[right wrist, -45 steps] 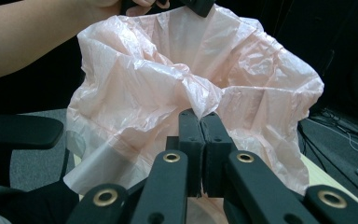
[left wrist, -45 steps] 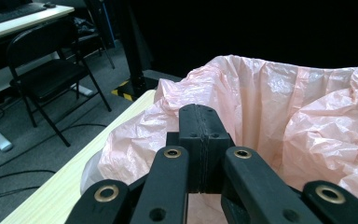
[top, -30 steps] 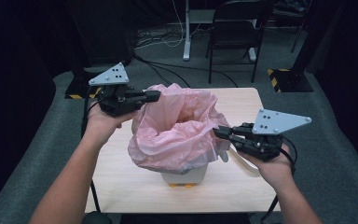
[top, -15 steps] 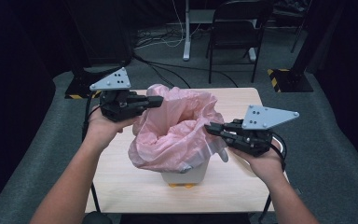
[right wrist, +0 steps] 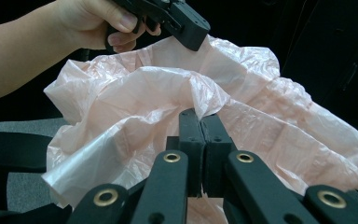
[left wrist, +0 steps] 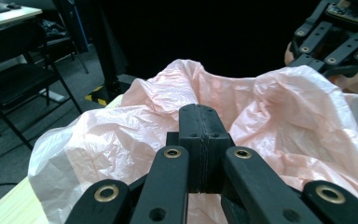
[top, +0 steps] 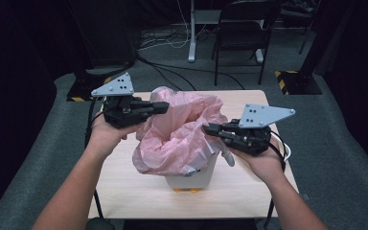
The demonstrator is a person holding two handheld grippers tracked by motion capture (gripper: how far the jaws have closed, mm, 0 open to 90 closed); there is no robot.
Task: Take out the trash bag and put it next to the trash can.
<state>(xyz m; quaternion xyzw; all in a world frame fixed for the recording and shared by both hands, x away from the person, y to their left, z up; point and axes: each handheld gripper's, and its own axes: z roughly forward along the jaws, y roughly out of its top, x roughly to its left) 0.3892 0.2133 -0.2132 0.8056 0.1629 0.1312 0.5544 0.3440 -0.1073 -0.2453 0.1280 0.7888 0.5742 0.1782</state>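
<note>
Centre of the high view: pink plastic bag draped into a small white bin on the table. Pinched at opposite rim edges by left gripper and right gripper, jaws pressed together on film. Partly lined; rim not yet folded over (bin interior hidden, 2 gripper tips buried).

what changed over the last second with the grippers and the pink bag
The right gripper moved left, drawing its edge of the pink bag inward over the bin. The left gripper stayed about where it was. Both stayed shut on the bag's rim.
</note>
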